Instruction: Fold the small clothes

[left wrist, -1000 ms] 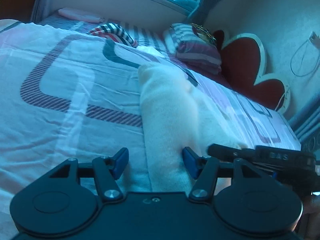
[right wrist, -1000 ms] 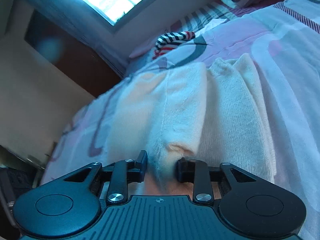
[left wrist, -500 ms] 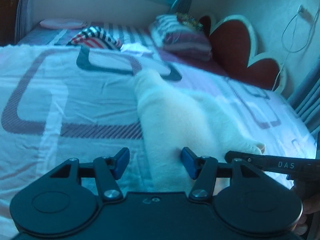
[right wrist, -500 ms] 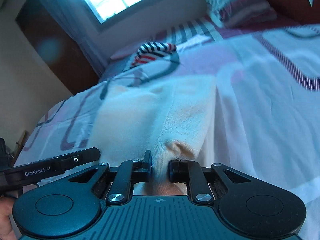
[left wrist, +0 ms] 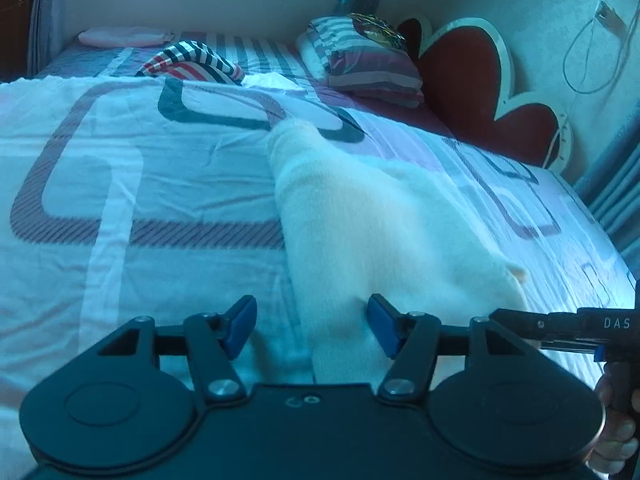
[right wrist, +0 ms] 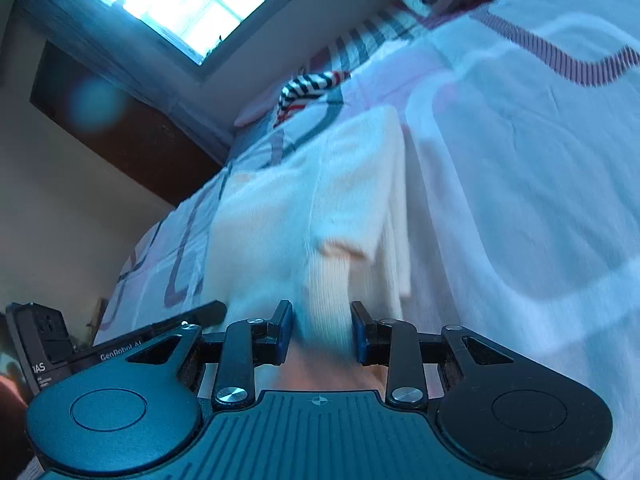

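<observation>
With the cream knitted garment [left wrist: 384, 224] already doubled over on the pink-and-white patterned bedspread [left wrist: 140, 184], I'd let the right gripper [right wrist: 322, 330], jaws just widening off the cuff, clear first, keeping the spread, empty left gripper [left wrist: 312, 326] low to smooth the edge.

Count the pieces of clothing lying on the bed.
2: a cream garment spread near the grippers, and a striped garment bunched farther back towards the window. Others may be hidden out of frame.

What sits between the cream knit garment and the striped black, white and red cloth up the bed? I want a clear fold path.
Only bare patterned bedsheet separates the cream knit garment from the striped cloth; the left wrist view shows it best.
</observation>
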`<action>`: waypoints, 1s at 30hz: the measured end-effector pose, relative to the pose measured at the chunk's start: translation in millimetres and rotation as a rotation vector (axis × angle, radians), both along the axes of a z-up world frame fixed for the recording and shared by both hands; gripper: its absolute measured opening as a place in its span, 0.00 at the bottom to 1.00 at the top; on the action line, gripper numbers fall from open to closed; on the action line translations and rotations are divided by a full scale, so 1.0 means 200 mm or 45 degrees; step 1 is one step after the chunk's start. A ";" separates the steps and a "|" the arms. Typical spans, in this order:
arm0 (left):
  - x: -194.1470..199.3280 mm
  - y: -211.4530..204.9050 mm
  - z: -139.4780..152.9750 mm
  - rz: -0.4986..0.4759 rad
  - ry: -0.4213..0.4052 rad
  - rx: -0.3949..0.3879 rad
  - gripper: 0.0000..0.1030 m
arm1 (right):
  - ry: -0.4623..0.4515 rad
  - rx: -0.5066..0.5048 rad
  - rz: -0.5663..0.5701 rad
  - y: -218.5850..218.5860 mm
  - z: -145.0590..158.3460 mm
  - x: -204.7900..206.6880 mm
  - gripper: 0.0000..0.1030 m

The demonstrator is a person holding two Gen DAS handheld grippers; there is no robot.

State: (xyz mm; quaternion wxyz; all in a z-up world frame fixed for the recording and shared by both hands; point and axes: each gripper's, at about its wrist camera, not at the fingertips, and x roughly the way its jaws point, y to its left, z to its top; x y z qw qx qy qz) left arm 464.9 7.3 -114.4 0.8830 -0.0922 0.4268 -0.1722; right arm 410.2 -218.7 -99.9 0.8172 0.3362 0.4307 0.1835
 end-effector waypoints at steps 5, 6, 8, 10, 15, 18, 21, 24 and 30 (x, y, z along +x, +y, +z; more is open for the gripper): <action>-0.12 -0.02 -0.04 -0.026 0.004 0.072 0.59 | 0.046 -0.025 -0.032 -0.02 -0.02 -0.10 0.10; -0.13 -0.03 -0.04 -0.028 -0.005 0.096 0.59 | 0.057 -0.036 -0.054 -0.02 -0.02 -0.12 0.10; -0.15 -0.04 -0.03 -0.044 -0.021 0.144 0.59 | 0.049 -0.141 -0.069 0.00 0.01 -0.14 0.09; -0.16 -0.04 0.01 -0.049 -0.062 0.174 0.55 | -0.012 -0.278 -0.095 0.02 0.08 -0.17 0.10; -0.03 -0.06 0.20 -0.021 -0.261 0.127 0.49 | -0.321 -0.461 -0.114 0.12 0.33 -0.08 0.10; 0.10 -0.15 0.25 -0.069 -0.307 0.108 0.44 | -0.391 -0.517 -0.057 0.23 0.38 0.10 0.09; 0.24 -0.23 0.17 -0.104 -0.216 0.074 0.42 | -0.328 -0.578 -0.012 0.28 0.27 0.28 0.09; 0.30 -0.27 0.01 -0.133 -0.130 0.142 0.43 | -0.218 -0.625 0.013 0.25 0.04 0.39 0.09; 0.21 -0.18 0.09 -0.119 -0.167 0.091 0.42 | -0.235 -0.623 -0.011 0.20 0.12 0.35 0.10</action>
